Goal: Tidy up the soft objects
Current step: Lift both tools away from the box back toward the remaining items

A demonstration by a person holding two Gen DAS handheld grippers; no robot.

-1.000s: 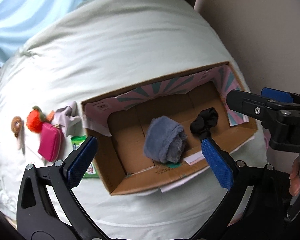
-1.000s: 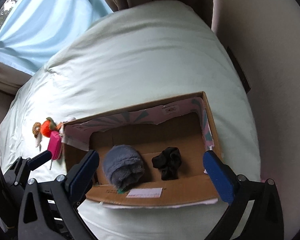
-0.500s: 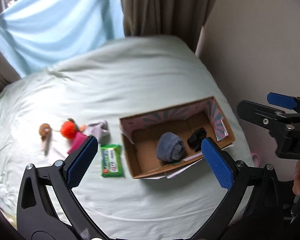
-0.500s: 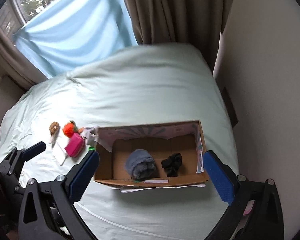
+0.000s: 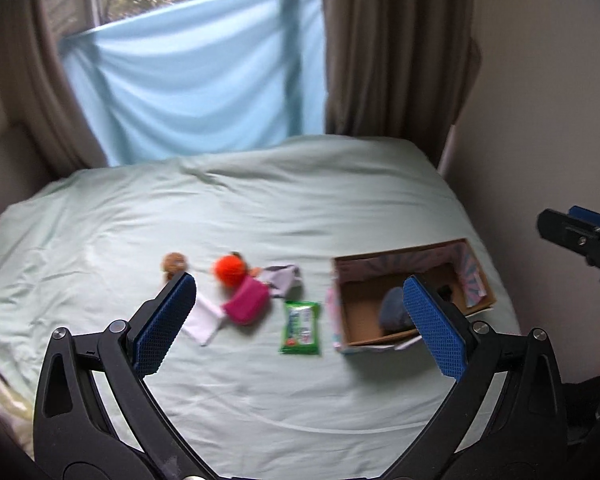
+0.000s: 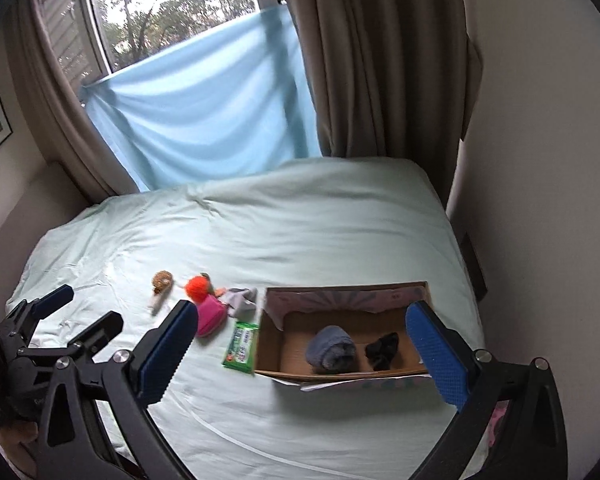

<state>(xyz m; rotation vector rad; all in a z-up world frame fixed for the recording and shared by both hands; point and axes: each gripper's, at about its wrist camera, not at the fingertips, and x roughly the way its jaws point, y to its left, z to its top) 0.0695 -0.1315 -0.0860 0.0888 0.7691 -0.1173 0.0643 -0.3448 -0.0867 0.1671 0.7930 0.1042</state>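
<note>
A cardboard box (image 6: 396, 372) (image 5: 485, 292) sits at the right of the bed and holds a rolled grey-blue cloth (image 6: 331, 349) (image 5: 394, 312) and a black fabric item (image 6: 383, 350). Left of the box lie a green wipes pack (image 6: 242, 345) (image 5: 301, 327), a pink pouch (image 6: 209, 318) (image 5: 247, 300), a pale grey cloth (image 6: 241, 300), an orange plush ball (image 6: 197, 286) (image 5: 230, 271) and a small brown plush (image 6: 162, 280) (image 5: 174, 262). My left gripper (image 5: 300, 322) and right gripper (image 6: 300, 350) are both open, empty and held high, back from the bed.
The pale green bed (image 6: 260, 224) (image 5: 260, 208) fills the scene. A wall (image 6: 540, 160) runs along its right side. Brown curtains (image 6: 380, 60), a blue sheet (image 6: 204, 112) and a window lie behind. A white cloth (image 5: 204, 318) lies by the pouch.
Both grippers have pulled up and back from just over the box, so the whole bed and window now show. The box and its contents have not moved.
</note>
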